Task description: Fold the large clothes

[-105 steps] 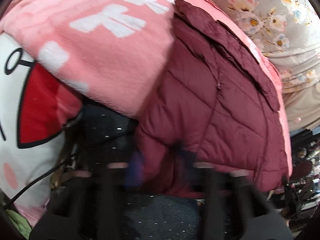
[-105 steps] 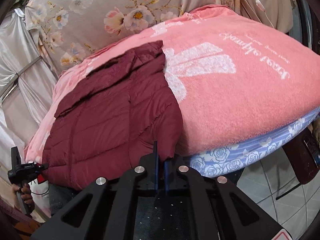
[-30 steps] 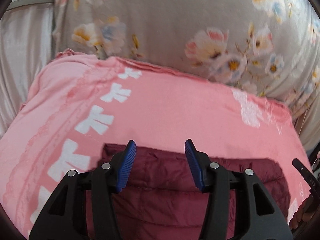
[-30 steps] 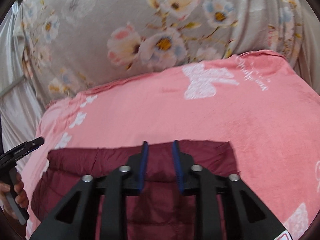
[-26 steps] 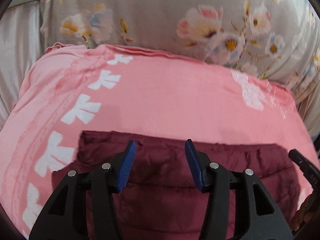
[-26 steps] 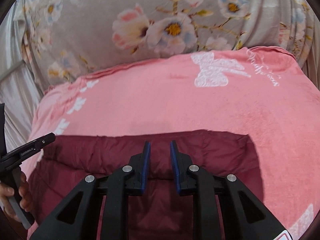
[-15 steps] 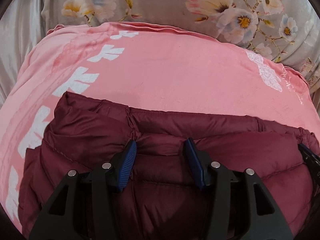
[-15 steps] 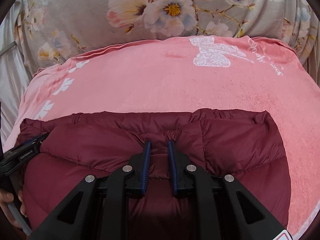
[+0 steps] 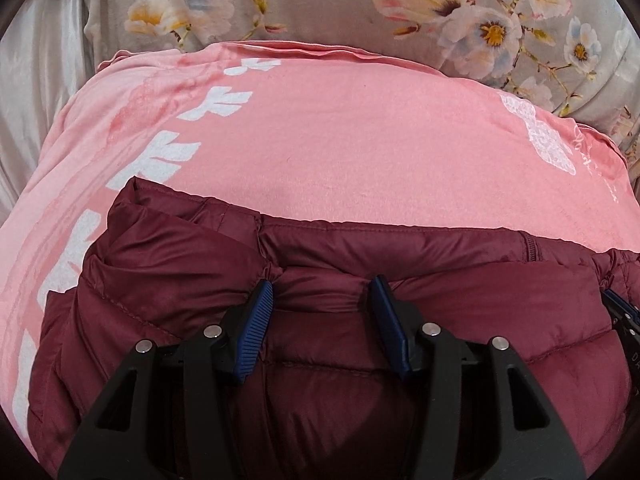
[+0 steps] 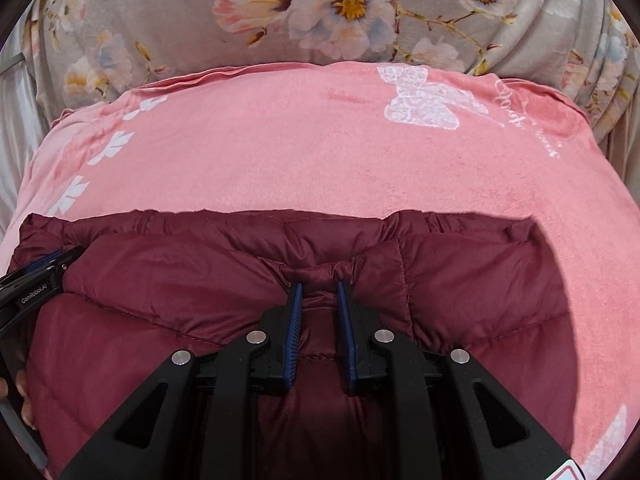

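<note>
A dark red quilted puffer jacket (image 9: 400, 248) lies folded over on a pink blanket (image 9: 340, 128); it also shows in the right wrist view (image 10: 200, 272). My left gripper (image 9: 322, 292) holds a wide fold of the jacket between its blue pads. My right gripper (image 10: 318, 288) pinches a bunched fold of the jacket (image 10: 320, 270) between its pads. The left gripper also shows at the left edge of the right wrist view (image 10: 36, 276), and the right gripper at the right edge of the left wrist view (image 9: 618, 308).
A grey floral curtain (image 10: 340, 12) hangs behind the pink blanket (image 10: 320, 152). A silvery cloth (image 9: 36, 52) hangs at the far left. The blanket's far half is bare, with white prints (image 10: 424, 100).
Both grippers carried the jacket's hem up and forward, folding it over onto itself on the blanket. In the last half second they lowered a little and the fold settled.
</note>
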The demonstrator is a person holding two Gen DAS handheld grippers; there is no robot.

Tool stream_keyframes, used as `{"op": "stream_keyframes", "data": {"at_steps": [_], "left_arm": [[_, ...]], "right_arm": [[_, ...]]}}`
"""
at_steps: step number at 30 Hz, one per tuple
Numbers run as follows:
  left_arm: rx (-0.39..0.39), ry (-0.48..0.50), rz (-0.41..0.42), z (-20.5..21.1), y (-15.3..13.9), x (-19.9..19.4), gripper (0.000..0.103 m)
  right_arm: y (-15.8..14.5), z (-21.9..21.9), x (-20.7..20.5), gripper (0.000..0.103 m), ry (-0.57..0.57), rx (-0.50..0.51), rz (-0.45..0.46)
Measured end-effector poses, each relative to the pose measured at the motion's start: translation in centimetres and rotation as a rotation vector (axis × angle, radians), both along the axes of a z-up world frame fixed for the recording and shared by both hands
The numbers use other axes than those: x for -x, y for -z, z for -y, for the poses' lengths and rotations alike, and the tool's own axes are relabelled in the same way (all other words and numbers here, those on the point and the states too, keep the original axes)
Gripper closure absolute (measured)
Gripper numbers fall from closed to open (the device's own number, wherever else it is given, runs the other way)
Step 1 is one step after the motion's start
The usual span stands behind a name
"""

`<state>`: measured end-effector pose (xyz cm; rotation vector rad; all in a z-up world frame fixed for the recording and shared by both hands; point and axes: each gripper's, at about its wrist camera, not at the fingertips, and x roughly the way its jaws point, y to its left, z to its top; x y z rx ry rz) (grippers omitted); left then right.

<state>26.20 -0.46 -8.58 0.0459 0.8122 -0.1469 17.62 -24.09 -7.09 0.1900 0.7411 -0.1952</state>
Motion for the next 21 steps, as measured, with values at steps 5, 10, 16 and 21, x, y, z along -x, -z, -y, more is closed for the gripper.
{"op": "stream_keyframes", "data": {"at_steps": [5, 10, 16, 21], "left_arm": [[0.061, -0.004, -0.025, -1.8, -2.2, 0.5, 0.054], [0.06, -0.04, -0.004, -3.5, -4.6, 0.3, 0.054], [0.059, -0.06, -0.038, -5.2, -4.1, -0.8, 0.055], [0.046, -0.066, -0.046, -5.7, -2.9, -1.1, 0.055]], "right_arm": [[-2.8, -3.4, 1.0, 0.08, -0.089, -0.127, 0.057], [-3.4, -7.1, -0.7, 0.08, -0.143, -0.149, 0.053], [-2.1, -10.7, -3.0, 0.08, -0.189, -0.147, -0.002], [-0.2, -12.2, -4.0, 0.081, -0.188, -0.1, -0.038]]}}
